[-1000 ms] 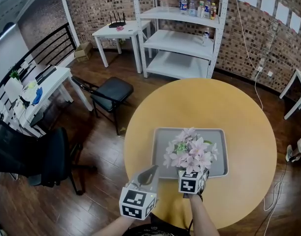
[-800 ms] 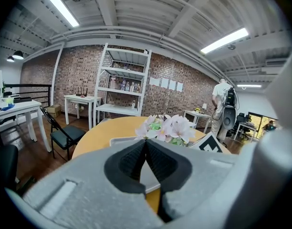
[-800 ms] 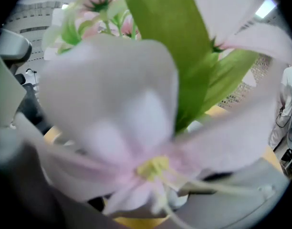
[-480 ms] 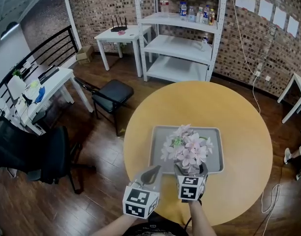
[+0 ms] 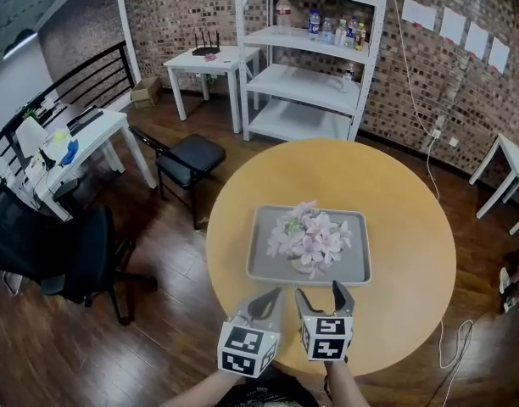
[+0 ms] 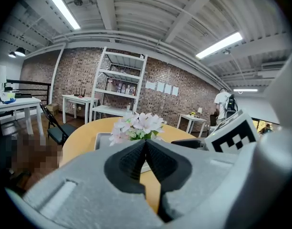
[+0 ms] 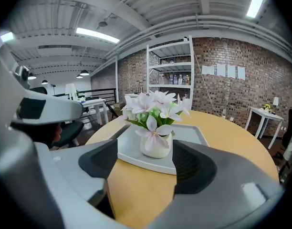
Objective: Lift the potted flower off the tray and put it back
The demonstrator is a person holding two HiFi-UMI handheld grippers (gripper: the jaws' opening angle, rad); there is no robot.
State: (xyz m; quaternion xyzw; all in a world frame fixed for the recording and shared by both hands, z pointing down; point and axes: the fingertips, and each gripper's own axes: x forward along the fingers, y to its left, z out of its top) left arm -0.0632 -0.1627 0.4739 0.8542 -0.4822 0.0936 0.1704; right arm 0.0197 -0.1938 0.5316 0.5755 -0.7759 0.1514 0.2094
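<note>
The potted flower (image 5: 309, 237), pale pink blooms in a small white pot (image 7: 155, 147), stands upright on the grey tray (image 5: 264, 257) in the middle of the round wooden table (image 5: 404, 227). My right gripper (image 5: 320, 298) hangs near the table's front edge, drawn back from the pot, its jaws closing with nothing between them. In the right gripper view the tray (image 7: 131, 154) and flower (image 7: 153, 109) sit ahead of the parted jaws. My left gripper (image 5: 265, 303) is beside it, jaws pressed together and empty; the flower (image 6: 136, 125) shows beyond them.
A black folding chair (image 5: 187, 155) stands left of the table. Behind is a white shelf unit (image 5: 306, 53) with bottles and a small white table (image 5: 204, 62). A desk (image 5: 60, 155) and office chair (image 5: 56, 257) are at the left. A person (image 6: 226, 106) stands far right.
My right gripper has let go of the pot and pulled back toward the table's front edge; the flower now stands free on the tray. Both grippers drew back together.
</note>
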